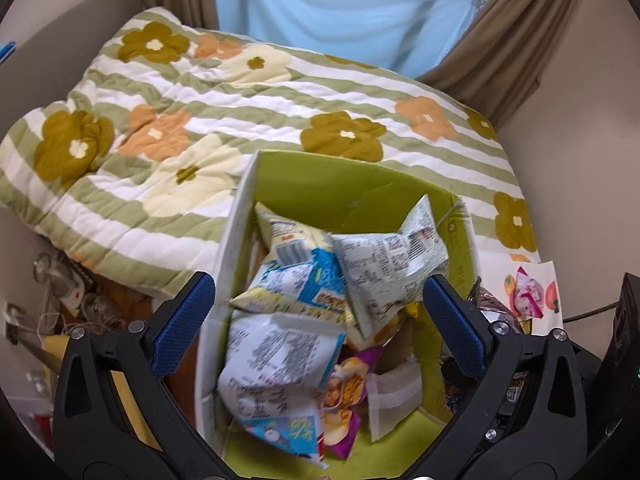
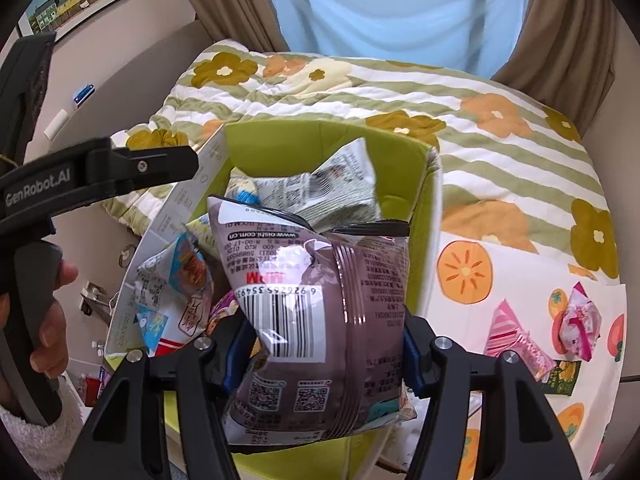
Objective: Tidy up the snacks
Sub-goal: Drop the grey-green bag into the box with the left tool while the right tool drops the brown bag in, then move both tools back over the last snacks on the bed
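Observation:
A lime-green box (image 1: 320,184) stands on the bed, filled with several snack bags. My left gripper (image 1: 316,320) hangs wide open above it, blue pads on either side of the pile, touching nothing. A pale grey-green bag (image 1: 384,268) lies tilted on top of the others. In the right wrist view my right gripper (image 2: 320,348) is shut on a brown-grey snack bag (image 2: 320,280) with a barcode, held over the green box (image 2: 404,152). The left gripper's body (image 2: 96,176) and a hand (image 2: 48,320) on its handle show at the left.
A flowered quilt (image 1: 200,120) covers the bed behind the box. Two pink snack packets (image 2: 516,340) lie on the persimmon-print sheet (image 2: 464,272) to the right, beside a green packet (image 2: 564,376). Cluttered cables (image 1: 68,292) sit low left. Curtains (image 2: 560,40) hang behind.

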The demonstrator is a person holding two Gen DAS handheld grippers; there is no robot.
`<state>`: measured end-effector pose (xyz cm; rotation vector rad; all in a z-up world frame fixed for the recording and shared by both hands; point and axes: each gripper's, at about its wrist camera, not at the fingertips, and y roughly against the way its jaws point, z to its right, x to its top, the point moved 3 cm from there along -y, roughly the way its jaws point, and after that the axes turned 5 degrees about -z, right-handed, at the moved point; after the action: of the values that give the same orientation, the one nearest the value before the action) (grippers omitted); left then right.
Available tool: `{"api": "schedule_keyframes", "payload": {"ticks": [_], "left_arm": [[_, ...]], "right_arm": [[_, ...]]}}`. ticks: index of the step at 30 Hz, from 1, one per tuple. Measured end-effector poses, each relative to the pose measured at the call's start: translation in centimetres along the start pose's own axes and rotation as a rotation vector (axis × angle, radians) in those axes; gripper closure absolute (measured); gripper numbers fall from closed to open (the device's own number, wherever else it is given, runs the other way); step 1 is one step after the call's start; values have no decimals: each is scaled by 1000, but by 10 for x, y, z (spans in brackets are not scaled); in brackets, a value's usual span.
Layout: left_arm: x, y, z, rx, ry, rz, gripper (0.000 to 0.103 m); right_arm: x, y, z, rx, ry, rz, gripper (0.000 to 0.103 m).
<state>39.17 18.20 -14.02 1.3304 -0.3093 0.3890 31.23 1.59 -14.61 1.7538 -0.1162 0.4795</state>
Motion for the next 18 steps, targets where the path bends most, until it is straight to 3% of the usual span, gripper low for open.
{"api": "schedule_keyframes", "payload": {"ticks": [3, 5, 7, 8, 18], "left_arm": [[-8, 7, -4, 16, 5, 10, 0], [-13, 12, -7, 29, 6, 17, 0], [-18, 16, -8, 40, 8, 21, 0], [-22, 18, -9, 43, 9, 23, 0], [-52, 26, -3, 40, -25, 22, 0]], "right_arm": [[-1, -6, -3, -6, 7, -28, 44], [-2, -7, -4, 6, -5, -17, 34], [-5, -7, -3, 32, -31, -7, 3], [-7, -6, -3, 37, -37, 5, 0], [-32, 14, -6, 15, -54, 61, 0]]}}
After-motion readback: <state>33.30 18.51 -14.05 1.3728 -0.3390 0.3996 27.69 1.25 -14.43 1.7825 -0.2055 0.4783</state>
